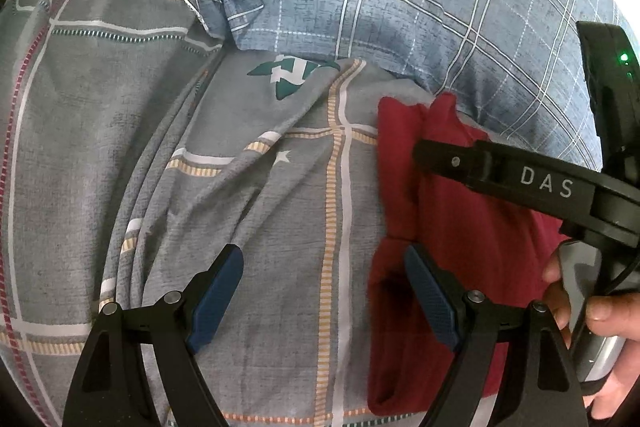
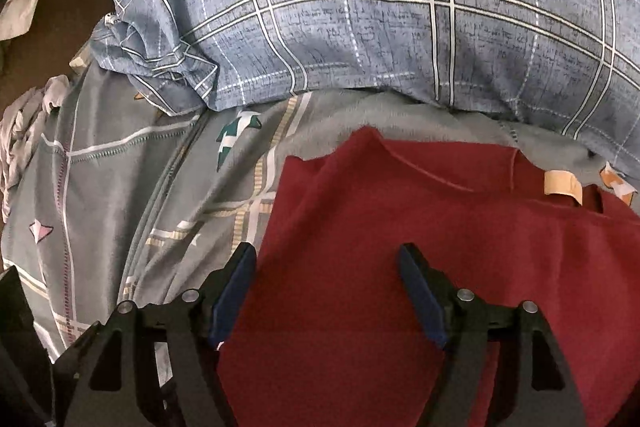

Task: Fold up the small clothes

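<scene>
The left gripper (image 1: pixel 324 267) hangs released, its blue pads (image 1: pixel 218 297) spread wide with nothing between them but bare grey bedsheet (image 1: pixel 260 227). Its right-hand pad sits over the left border of the red garment (image 1: pixel 460 227); whether it touches the cloth cannot be told.

The right gripper (image 2: pixel 326 267) is also unclenched, jaws wide, and grips nothing. Red cloth (image 2: pixel 380 227) fills the gap beneath them, the left pad (image 2: pixel 234 295) standing just at the garment's left edge. From the left wrist view, one black finger of this tool, lettered DAS (image 1: pixel 520 179), reaches across the garment's upper part, and a person's hand (image 1: pixel 592 311) grasps its handle at the right border.

The red garment lies flat on the grey sheet, near side toward both tools. Its left edge runs roughly straight along the orange-striped line printed on the sheet; its far edge is lumpy, with a small peak. A pale label (image 2: pixel 562 185) shows near its far right corner.

Beyond it a blue checked pillow (image 2: pixel 380 19) presses close to the far edge, leaving little room there. To the left the grey sheet lies open and wrinkled, offering free space.
</scene>
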`<state>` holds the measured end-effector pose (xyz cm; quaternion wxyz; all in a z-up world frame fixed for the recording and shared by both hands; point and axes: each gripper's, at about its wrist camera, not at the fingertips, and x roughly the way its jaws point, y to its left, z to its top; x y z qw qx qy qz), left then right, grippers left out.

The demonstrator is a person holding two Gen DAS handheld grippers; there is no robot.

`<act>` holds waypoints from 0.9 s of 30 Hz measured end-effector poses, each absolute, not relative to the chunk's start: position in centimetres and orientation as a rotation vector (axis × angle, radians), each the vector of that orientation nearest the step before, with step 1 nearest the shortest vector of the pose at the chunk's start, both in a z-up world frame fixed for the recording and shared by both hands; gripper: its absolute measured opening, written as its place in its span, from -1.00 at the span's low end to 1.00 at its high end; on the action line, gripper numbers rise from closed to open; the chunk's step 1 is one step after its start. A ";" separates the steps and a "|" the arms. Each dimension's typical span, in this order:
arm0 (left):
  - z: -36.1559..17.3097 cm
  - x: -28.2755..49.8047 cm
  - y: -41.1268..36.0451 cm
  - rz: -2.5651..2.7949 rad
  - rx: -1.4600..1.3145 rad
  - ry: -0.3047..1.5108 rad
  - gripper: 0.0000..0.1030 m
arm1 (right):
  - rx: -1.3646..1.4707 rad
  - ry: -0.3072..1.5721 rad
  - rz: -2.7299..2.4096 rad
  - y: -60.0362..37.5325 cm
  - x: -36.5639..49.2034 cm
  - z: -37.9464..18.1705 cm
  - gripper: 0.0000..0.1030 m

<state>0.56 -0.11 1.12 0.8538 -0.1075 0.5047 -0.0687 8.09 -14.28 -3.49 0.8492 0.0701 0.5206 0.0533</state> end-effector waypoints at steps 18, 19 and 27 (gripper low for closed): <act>1.6 0.0 0.7 -0.247 -0.310 1.047 0.61 | 0.213 1.093 0.123 -15.4 8.5 -2.9 0.51; 1.5 0.0 0.8 -0.244 -0.311 1.045 0.61 | 0.204 1.091 0.126 -15.3 8.6 -2.8 0.50; 2.2 -0.4 0.7 -0.277 -0.324 1.042 0.63 | 0.174 1.084 0.168 -13.8 10.9 -4.3 0.22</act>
